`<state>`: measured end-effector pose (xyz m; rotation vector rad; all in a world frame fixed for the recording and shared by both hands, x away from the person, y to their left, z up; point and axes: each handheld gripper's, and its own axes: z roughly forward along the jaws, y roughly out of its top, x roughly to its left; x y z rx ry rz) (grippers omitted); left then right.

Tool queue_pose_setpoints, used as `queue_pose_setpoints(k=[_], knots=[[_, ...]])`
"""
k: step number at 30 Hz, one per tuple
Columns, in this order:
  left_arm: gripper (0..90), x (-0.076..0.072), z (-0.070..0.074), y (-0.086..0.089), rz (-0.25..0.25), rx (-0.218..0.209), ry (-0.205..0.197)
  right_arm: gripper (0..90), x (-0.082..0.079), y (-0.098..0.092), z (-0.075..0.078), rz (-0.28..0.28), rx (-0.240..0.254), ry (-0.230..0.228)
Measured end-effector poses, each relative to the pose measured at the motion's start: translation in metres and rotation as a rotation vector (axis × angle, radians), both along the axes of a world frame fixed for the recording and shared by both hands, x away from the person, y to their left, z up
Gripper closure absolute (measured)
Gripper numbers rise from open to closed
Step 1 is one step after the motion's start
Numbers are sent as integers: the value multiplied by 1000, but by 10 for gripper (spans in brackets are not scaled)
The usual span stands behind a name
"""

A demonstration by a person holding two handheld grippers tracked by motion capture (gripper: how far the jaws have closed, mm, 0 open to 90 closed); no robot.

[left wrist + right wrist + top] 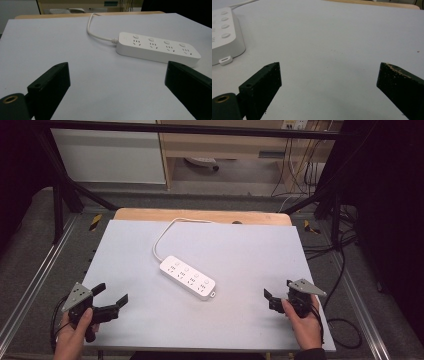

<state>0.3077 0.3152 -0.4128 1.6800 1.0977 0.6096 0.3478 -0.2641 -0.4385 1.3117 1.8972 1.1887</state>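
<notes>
The strip (pixel 188 277), a white rigid plastic bar with four sockets and round buttons, lies diagonally at mid-table (pixel 240 320), its soft cord (pixel 162 235) looping to the far edge. The left gripper (pixel 112 297) and right gripper (pixel 272 299) hover near the front corners, jaws apart and empty. The smooth shell probably slips; a grasp across the narrow sides suits best, and the cord will drag

— How many power strips are counted on the surface (pixel 150 320)?
— One power strip (pixel 188 277) is counted, with one white cord (pixel 161 236). Four sockets and four round buttons are seen on it.
— And grippers?
— Two are counted: the left gripper (pixel 114 295) and the right gripper (pixel 276 291), each held in one hand.
</notes>
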Motion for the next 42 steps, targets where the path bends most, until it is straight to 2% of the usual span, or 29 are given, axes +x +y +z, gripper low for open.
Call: queue_pose_setpoints(k=[5,16,22,28,31,40,42], knots=[[62,-1,1,0,-3,-2,-12,85,0,4,1,19,-8,-4],[62,-2,2,1,0,-9,-19,48,-1,9,1,46,-6,-12],[61,-2,1,1,-7,-7,-11,57,0,10,0,51,-3,5],[61,-1,0,0,-13,-10,-3,53,0,12,-1,49,-10,3],[64,-1,0,-2,-7,1,7,54,-1,14,-1,55,-15,7],[67,0,0,-4,-10,-22,11,52,-2,19,-3,63,-39,6],[72,1,2,-4,2,-52,9,51,-2,19,-3,60,-44,5]])
